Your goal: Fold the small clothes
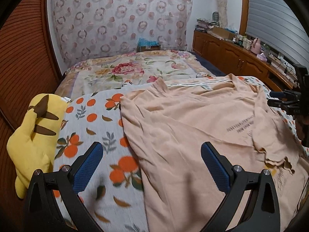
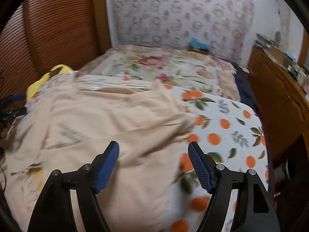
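A peach T-shirt [image 1: 193, 125] [image 2: 115, 116] lies spread and wrinkled on an orange-print sheet [image 1: 92, 119] [image 2: 227, 127], its small dark print facing up. My left gripper [image 1: 152, 154] hovers open over the shirt's left edge, with nothing pinched between its blue pads. My right gripper [image 2: 154, 147] is open above the shirt's right edge, also without cloth between its pads. In the left wrist view the right gripper [image 1: 283, 100] shows at the far right edge. In the right wrist view the left gripper [image 2: 13, 104] shows at the far left edge. The right wrist view is blurred.
A yellow plush toy [image 1: 36, 131] [image 2: 58, 69] lies at the sheet's left edge by the ribbed wooden headboard [image 1: 23, 67]. A floral blanket [image 1: 125, 71] covers the bed beyond. A wooden cabinet [image 1: 231, 54] with clutter runs along the right. A cardboard box [image 1: 148, 46] sits at the far wall.
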Demonstrator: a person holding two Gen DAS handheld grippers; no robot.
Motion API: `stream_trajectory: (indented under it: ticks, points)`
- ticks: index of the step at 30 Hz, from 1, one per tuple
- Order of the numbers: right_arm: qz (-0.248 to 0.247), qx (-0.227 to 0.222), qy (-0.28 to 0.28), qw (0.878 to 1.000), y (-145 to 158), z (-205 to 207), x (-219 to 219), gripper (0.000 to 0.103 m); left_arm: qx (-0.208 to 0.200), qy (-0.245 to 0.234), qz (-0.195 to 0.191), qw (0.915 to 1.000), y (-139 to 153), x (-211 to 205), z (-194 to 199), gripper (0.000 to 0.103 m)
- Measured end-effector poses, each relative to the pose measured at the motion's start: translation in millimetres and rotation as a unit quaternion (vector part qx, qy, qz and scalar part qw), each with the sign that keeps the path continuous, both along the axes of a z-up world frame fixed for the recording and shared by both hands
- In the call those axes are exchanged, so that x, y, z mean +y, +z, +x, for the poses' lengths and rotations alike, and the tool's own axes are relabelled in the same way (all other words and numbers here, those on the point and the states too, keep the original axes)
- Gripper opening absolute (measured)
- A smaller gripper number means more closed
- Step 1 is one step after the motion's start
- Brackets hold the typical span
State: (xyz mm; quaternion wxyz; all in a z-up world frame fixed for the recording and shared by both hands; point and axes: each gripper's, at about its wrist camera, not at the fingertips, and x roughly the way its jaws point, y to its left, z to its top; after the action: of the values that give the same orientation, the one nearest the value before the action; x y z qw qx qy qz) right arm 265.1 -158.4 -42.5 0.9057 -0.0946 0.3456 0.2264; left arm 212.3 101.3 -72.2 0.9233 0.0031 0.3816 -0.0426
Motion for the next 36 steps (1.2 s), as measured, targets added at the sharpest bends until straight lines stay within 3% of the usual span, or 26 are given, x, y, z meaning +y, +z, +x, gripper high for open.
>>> stream_trajectory:
  ticks: [9,25,27,30,36]
  points:
    - [0.009,0.027,-0.030,0.999,-16,53,2,0.076,0.027,0.007,-0.001,0.9996,-13,15,37,0.102]
    - [-0.011,0.015,-0.024,1.000,-15,58,7,0.076,0.057,0.004,-0.011,0.9983,-24,28,72,0.100]
    - [-0.012,0.014,-0.023,1.000,-15,58,8,0.076,0.062,-0.009,-0.032,0.9975,-24,29,76,0.079]
    - [-0.013,0.014,-0.025,1.000,-15,58,8,0.076,0.067,-0.015,-0.044,0.9967,-23,31,81,0.064]
    - [-0.016,0.014,-0.026,0.999,-15,59,8,0.076,0.079,-0.005,-0.049,0.9957,-19,37,82,0.063]
